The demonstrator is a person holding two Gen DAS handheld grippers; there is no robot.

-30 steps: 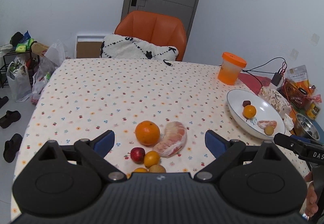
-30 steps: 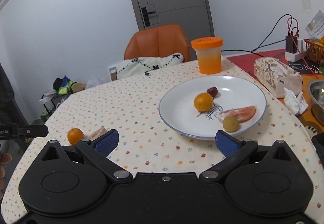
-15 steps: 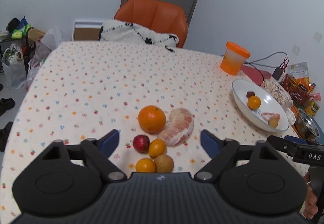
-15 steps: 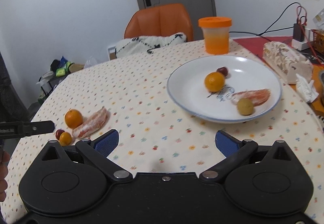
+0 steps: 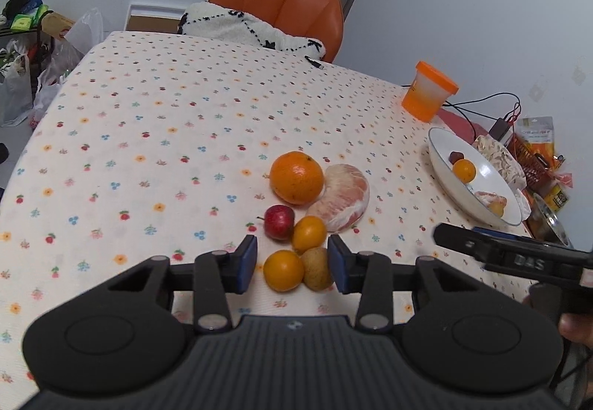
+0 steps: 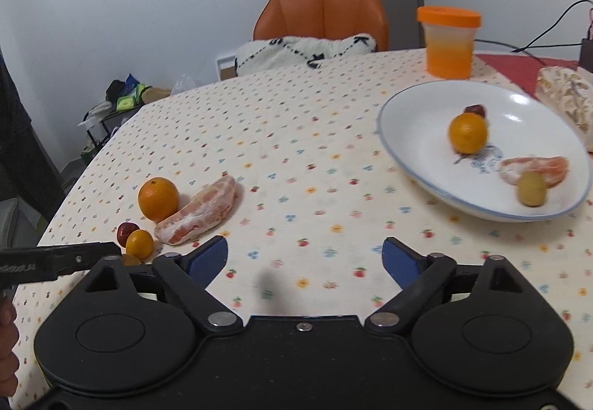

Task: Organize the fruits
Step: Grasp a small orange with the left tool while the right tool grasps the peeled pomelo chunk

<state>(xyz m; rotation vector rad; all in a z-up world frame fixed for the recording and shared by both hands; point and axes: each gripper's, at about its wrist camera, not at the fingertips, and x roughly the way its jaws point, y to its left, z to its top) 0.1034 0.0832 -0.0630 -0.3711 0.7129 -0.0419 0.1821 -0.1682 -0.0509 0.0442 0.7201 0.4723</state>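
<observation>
Here, right tongs (image 5: 511, 258), lettering "DAS"

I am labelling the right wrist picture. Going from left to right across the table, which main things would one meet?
Round orange fruit → peeled pink pomelo piece → white plate with blue rim → small orange citrus on the plate → small yellow-green fruit → patterned tissue pack.

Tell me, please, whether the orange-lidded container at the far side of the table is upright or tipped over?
Upright. The orange-lidded container stands on its base on the table, lid on top and level.
</observation>
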